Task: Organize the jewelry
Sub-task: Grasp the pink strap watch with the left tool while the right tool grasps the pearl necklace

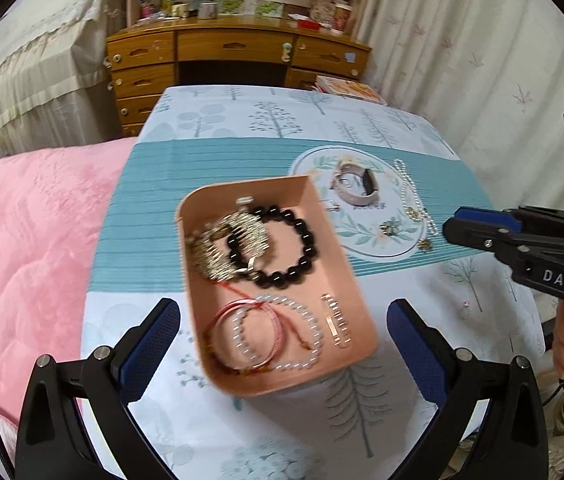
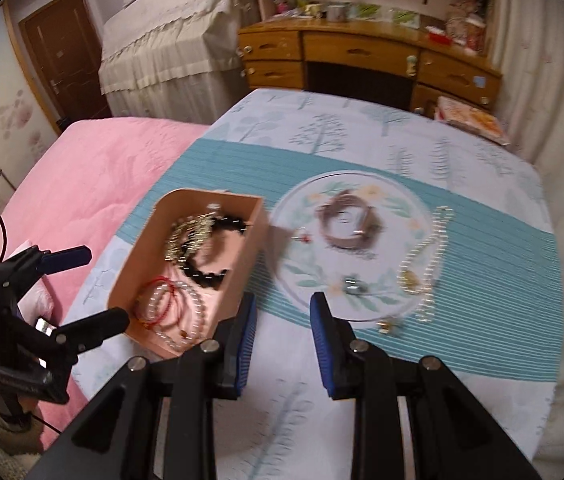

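Hovering over bench: left tool (image 1: 282,344) wide open above pink tray (image 1: 202,216), right tool (image 2: 282,320) part-open, empty, near pearl necklace (image 2: 434,256).

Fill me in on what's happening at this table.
A person is sorting jewelry with a handheld gripper in each hand. The pink tray already holds a black bead bracelet, a gold bracelet, a red string bracelet and a clear bead bracelet. A watch, a pearl necklace and small pieces still lie on the tablecloth. The left gripper is open near the tray; the right gripper is empty.
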`<state>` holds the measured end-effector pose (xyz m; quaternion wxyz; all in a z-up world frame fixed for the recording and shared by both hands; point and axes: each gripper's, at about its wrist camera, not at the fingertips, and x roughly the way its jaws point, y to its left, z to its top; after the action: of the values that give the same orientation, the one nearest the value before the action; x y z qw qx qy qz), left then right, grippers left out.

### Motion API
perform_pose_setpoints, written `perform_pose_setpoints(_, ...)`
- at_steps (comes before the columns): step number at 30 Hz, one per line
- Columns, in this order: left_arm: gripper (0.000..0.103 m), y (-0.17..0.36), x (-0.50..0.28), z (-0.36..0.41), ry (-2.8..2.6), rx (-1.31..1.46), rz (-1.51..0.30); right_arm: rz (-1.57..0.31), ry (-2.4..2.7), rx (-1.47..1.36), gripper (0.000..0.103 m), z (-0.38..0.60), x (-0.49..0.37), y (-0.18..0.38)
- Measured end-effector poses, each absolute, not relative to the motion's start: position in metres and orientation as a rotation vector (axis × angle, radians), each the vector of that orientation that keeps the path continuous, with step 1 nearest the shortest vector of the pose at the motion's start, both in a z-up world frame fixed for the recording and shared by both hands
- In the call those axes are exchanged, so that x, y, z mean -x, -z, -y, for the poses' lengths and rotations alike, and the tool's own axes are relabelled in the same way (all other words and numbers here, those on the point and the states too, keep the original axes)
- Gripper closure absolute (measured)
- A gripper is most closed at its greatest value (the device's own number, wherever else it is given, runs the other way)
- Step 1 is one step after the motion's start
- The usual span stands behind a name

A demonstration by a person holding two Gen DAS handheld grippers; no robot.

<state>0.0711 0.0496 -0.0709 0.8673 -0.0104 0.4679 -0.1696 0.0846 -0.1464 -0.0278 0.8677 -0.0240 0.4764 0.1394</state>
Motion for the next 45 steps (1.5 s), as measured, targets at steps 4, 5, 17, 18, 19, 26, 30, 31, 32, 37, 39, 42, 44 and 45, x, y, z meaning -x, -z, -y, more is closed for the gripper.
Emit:
perform_pose_setpoints(4, 0.001, 0.058, -0.08, -0.029, 0.364, -0.042, -0.964, -0.992, -0.254, 0.046, 0.075, 0.17, -0.086, 0.019)
perform_pose_setpoints(5, 0.001, 0.055, -0.083, -0.024, 0.367, -0.057, -0.96, -0.987, -0.242, 0.045, 0.075, 0.177, -0.087, 0.016)
perform_pose_setpoints(17, 0.001, 0.051, -0.165, 0.022, 0.394, -0.149, -1.029, -1.073, -0.112, -0.131, 0.075, 0.26, -0.138, 0.026)
perform_pose_setpoints(18, 0.001, 0.053, -0.175, 0.025, 0.394, -0.149, -1.041, -1.089, -0.105, -0.142, 0.075, 0.265, -0.144, 0.031)
perform_pose_setpoints(19, 0.001, 0.054, -0.183, 0.029, 0.396, -0.151, -1.047, -1.103, -0.102, -0.144, 0.075, 0.268, -0.149, 0.037)
perform_pose_setpoints(26, 0.011, 0.083, -0.233, 0.056, 0.402, -0.191, -1.122, -1.224, -0.133, -0.171, 0.075, 0.27, -0.171, 0.082)
perform_pose_setpoints(30, 0.02, 0.103, -0.256, 0.063, 0.406, -0.165, -1.181, -1.282, -0.138, -0.153, 0.075, 0.264, -0.176, 0.105)
perform_pose_setpoints(31, 0.023, 0.107, -0.261, 0.064, 0.411, -0.157, -1.196, -1.296, -0.14, -0.147, 0.075, 0.262, -0.178, 0.111)
perform_pose_setpoints(32, 0.023, 0.111, -0.264, 0.065, 0.409, -0.154, -1.205, -1.303, -0.14, -0.144, 0.075, 0.261, -0.179, 0.114)
perform_pose_setpoints(37, 0.024, 0.125, -0.275, 0.069, 0.403, -0.157, -1.231, -1.317, -0.125, -0.097, 0.076, 0.256, -0.183, 0.125)
perform_pose_setpoints(39, 0.024, 0.129, -0.278, 0.07, 0.409, -0.154, -1.24, -1.304, -0.118, -0.045, 0.078, 0.251, -0.183, 0.125)
perform_pose_setpoints(42, 0.024, 0.133, -0.281, 0.071, 0.411, -0.156, -1.247, -1.288, -0.1, 0.046, 0.086, 0.24, -0.179, 0.125)
perform_pose_setpoints(44, 0.028, 0.135, -0.283, 0.073, 0.415, -0.155, -1.254, -1.282, -0.079, 0.087, 0.096, 0.239, -0.178, 0.125)
perform_pose_setpoints(45, 0.03, 0.136, -0.284, 0.074, 0.417, -0.155, -1.258, -1.282, -0.074, 0.089, 0.098, 0.24, -0.177, 0.125)
